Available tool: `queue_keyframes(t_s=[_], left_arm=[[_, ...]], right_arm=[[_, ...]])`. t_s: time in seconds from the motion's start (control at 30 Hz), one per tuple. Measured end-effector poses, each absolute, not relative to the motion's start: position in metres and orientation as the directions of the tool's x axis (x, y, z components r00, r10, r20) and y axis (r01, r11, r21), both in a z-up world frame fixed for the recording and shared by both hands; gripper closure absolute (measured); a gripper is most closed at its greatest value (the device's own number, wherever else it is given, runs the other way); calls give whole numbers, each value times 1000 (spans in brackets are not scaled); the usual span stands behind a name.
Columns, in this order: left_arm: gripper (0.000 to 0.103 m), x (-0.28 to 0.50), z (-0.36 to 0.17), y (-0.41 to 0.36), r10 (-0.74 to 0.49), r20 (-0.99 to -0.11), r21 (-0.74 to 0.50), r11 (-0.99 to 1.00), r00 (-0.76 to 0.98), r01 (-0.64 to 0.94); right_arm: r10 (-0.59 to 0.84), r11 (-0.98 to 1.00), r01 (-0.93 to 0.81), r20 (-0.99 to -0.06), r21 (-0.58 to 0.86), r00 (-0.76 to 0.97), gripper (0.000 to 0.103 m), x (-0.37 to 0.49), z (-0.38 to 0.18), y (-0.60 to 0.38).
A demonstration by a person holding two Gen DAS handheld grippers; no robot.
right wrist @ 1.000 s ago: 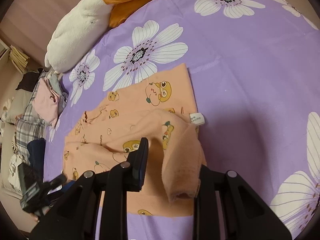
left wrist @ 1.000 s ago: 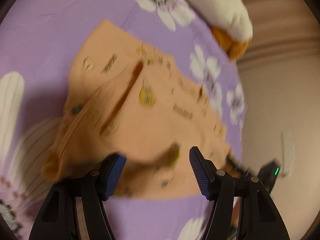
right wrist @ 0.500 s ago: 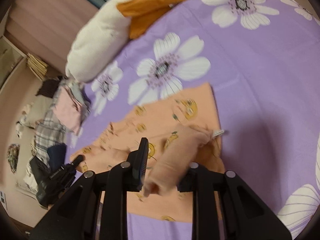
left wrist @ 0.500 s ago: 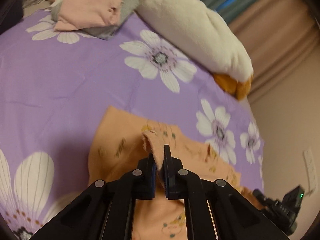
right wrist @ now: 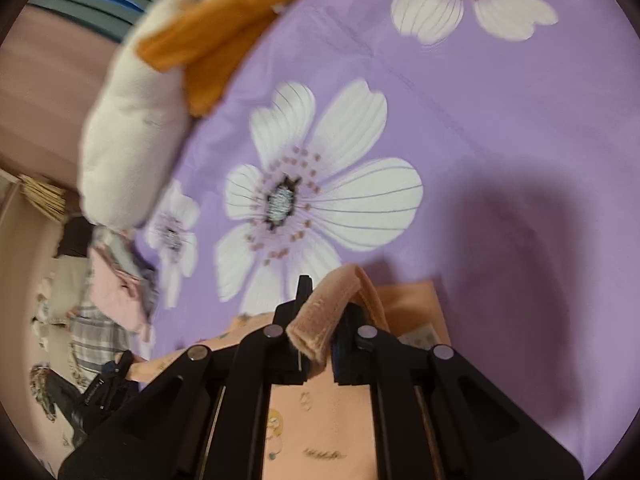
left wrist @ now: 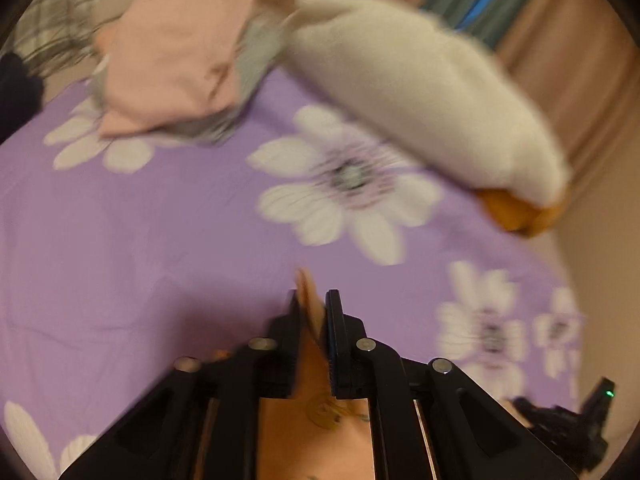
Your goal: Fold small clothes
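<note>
A small orange garment with cartoon prints lies on the purple flowered bedsheet (left wrist: 120, 232). My left gripper (left wrist: 312, 308) is shut on an edge of the orange garment (left wrist: 310, 300), which sticks up between the fingers and hangs below them. My right gripper (right wrist: 320, 316) is shut on a folded hem of the same garment (right wrist: 332, 304); the rest of the cloth (right wrist: 320, 432) spreads under the fingers. The other gripper shows at the lower left of the right wrist view (right wrist: 100, 388) and lower right of the left wrist view (left wrist: 568, 420).
A white plush duck with orange beak (left wrist: 420, 92) lies at the far side of the bed, also in the right wrist view (right wrist: 136, 128). A stack of folded pink and grey clothes (left wrist: 172, 76) sits at the far left, with plaid fabric (right wrist: 92, 336) beside it.
Both grippers have lifted and tilted up with the garment's edge in them. The left, open a second ago, shut on the cloth. Less of the garment shows below now.
</note>
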State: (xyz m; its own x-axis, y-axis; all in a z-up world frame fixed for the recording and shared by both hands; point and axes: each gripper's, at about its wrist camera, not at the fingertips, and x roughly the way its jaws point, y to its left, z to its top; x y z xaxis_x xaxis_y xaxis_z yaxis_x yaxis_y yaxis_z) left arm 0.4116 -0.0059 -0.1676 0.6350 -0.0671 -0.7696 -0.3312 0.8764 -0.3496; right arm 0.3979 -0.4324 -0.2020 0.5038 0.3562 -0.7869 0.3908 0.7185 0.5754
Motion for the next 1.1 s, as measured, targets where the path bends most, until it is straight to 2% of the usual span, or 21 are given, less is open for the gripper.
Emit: queue_keyframes(t_s=[0.03, 0.07, 0.17, 0.23, 0.3, 0.33, 0.37, 0.43, 0.5, 0.53, 0.57, 0.63, 0.7, 0.8, 0.83, 0.87, 0.9, 0.93, 0.97, 1.03, 1.1], left_arm=[[72, 416, -177, 0, -42, -800, -327, 867, 599, -377], [67, 422, -187, 8, -35, -828, -316, 854, 559, -414], [67, 427, -205, 42, -145, -853, -402, 795, 501, -454], [67, 415, -203, 62, -228, -829, -484, 750, 511, -451], [67, 398, -189, 66, -241, -812, -497, 763, 531, -413], [67, 392, -181, 61, -236, -814, -480, 788, 531, -386], [67, 385, -172, 53, -240, -814, -464, 818, 530, -341], [67, 376, -161, 26, -303, -802, -463, 860, 514, -216], [67, 372, -163, -9, -345, -827, -442, 887, 445, -132], [67, 373, -168, -24, -358, -835, -439, 891, 419, -114], [67, 376, -175, -41, -373, -843, -436, 896, 388, -87], [67, 389, -190, -67, -319, -885, -367, 926, 340, -85], [67, 409, -207, -77, -307, -895, -367, 919, 325, -143], [66, 444, -208, -76, -218, -888, -312, 932, 405, -183], [66, 448, -204, -69, -216, -873, -331, 921, 437, -206], [66, 450, -199, -58, -210, -853, -356, 903, 478, -239], [67, 449, -191, -46, -211, -835, -385, 884, 508, -265], [65, 441, -184, -30, -240, -807, -433, 862, 540, -264], [58, 436, -182, -23, -256, -796, -449, 857, 549, -252], [53, 418, -177, -9, -286, -802, -450, 866, 525, -216], [46, 389, -179, 10, -349, -805, -500, 835, 480, -230]], right_arm=[[343, 711, 417, -797, 566, 497, 94, 402, -207, -433], [340, 709, 420, -796, 567, 501, 94, 404, -208, -437], [342, 719, 405, -795, 565, 501, 90, 408, -198, -445], [299, 749, 391, -800, 535, 521, 80, 400, -178, -455], [198, 787, 395, -800, 474, 567, 41, 390, -158, -466], [162, 802, 386, -788, 456, 594, 37, 384, -146, -468], [163, 815, 353, -765, 461, 623, 37, 375, -133, -470], [214, 833, 294, -764, 468, 609, 50, 362, -121, -464], [274, 851, 245, -792, 464, 546, 74, 355, -126, -446], [301, 871, 212, -822, 444, 483, 79, 354, -135, -429], [299, 889, 193, -847, 414, 439, 89, 353, -145, -414], [282, 920, 153, -879, 362, 383, 92, 356, -164, -388], [293, 937, 80, -887, 341, 357, 93, 370, -184, -359], [213, 956, 105, -895, 274, 392, 97, 410, -200, -339], [210, 928, 187, -869, 321, 448, 97, 421, -196, -347], [232, 895, 234, -844, 379, 483, 88, 426, -191, -356], [262, 862, 258, -821, 435, 508, 88, 427, -186, -365], [305, 832, 254, -790, 493, 532, 88, 426, -180, -374], [350, 816, 220, -759, 535, 549, 87, 421, -171, -383], [340, 840, 192, -768, 508, 542, 76, 403, -158, -390], [310, 844, 207, -765, 495, 565, 46, 366, -149, -400]])
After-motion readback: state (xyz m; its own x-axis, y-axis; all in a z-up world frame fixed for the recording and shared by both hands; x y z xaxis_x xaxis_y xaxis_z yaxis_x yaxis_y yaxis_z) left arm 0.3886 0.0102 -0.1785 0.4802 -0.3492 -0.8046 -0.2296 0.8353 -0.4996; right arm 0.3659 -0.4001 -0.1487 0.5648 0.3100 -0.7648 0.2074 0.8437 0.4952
